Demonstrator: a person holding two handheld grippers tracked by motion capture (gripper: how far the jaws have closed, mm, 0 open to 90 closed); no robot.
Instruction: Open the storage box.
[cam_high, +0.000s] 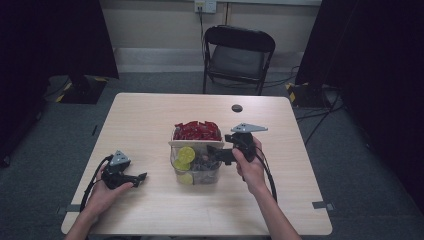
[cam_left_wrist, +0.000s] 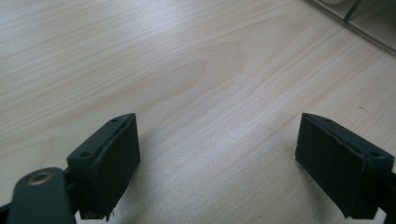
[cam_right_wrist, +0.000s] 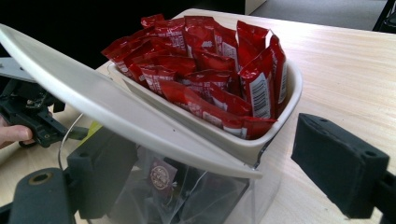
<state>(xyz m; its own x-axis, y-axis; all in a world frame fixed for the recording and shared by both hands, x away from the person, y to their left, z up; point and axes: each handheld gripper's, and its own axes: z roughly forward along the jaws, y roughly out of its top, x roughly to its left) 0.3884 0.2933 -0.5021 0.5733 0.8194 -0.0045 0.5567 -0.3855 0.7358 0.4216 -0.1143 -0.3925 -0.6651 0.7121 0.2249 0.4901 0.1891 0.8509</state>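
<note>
A clear plastic box (cam_high: 212, 175) stands at the table's middle, holding yellow-green round pieces (cam_high: 186, 155) and dark sachets (cam_right_wrist: 161, 176). Behind it, a white tray (cam_right_wrist: 293, 88) is heaped with red packets (cam_high: 197, 130) (cam_right_wrist: 210, 70). A white lid (cam_right_wrist: 93, 98) slants over the clear box. My right gripper (cam_high: 216, 153) (cam_right_wrist: 212, 149) is at the box's right side, open, with the box's corner and the lid's edge between the jaws; the pads do not press on them. My left gripper (cam_high: 142, 176) (cam_left_wrist: 217, 135) rests low at the table's left front, open over bare wood.
A small black round disc (cam_high: 237, 108) lies on the table (cam_high: 150, 115) behind the tray. A black folding chair (cam_high: 239, 52) stands beyond the far edge. In the right gripper view, the left hand and its gripper (cam_right_wrist: 28, 116) are off to the left.
</note>
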